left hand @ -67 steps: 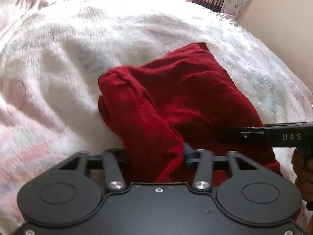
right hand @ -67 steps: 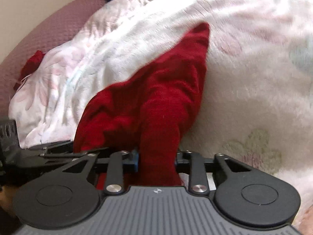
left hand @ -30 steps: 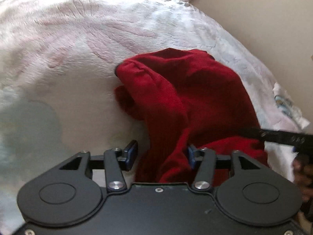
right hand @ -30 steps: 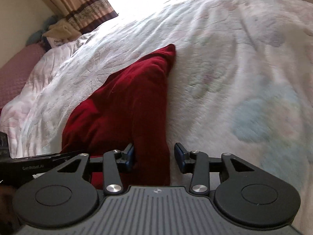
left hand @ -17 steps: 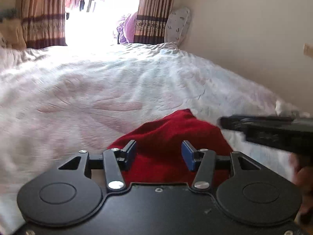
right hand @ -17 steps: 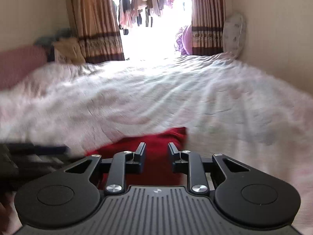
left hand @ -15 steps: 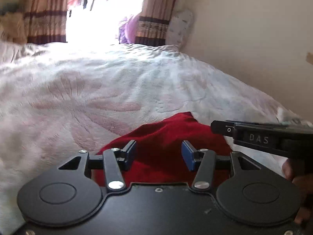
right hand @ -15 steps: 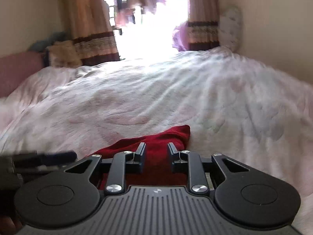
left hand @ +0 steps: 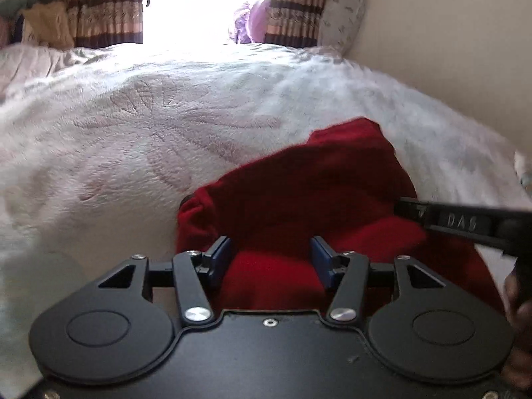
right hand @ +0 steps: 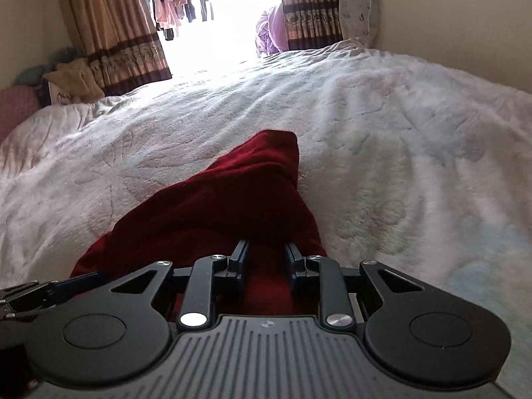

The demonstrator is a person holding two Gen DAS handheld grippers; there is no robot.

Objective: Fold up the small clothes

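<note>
From where I stand, the wide bed with its pale fleecy flower-patterned blanket [left hand: 139, 139] serves as the folding surface, soft and flat enough to lay small clothes out on. On its near side, toward the cream wall, lies the small deep-red knitted garment [left hand: 299, 193], bunched into a rough wedge with one corner pointing toward the bright curtained doorway [right hand: 212, 16] at the far end of the room.

The left tongs [left hand: 272, 261] hover low over the near left part of the red cloth, blue-padded fingers [left hand: 220, 258] spread wide with nothing between them but the fabric lying underneath; I judge they are placed to take that edge for a fold.

Further right, the right tongs [right hand: 265, 261] sit over the garment's near right edge, jaws parted though narrower than the left pair, and I see no cloth pinched in them. In the left view their black body reaches across the red fabric from the right, with a hand [left hand: 518, 302] behind. Both pairs flank the same near hem, which suits lifting it together.
</note>
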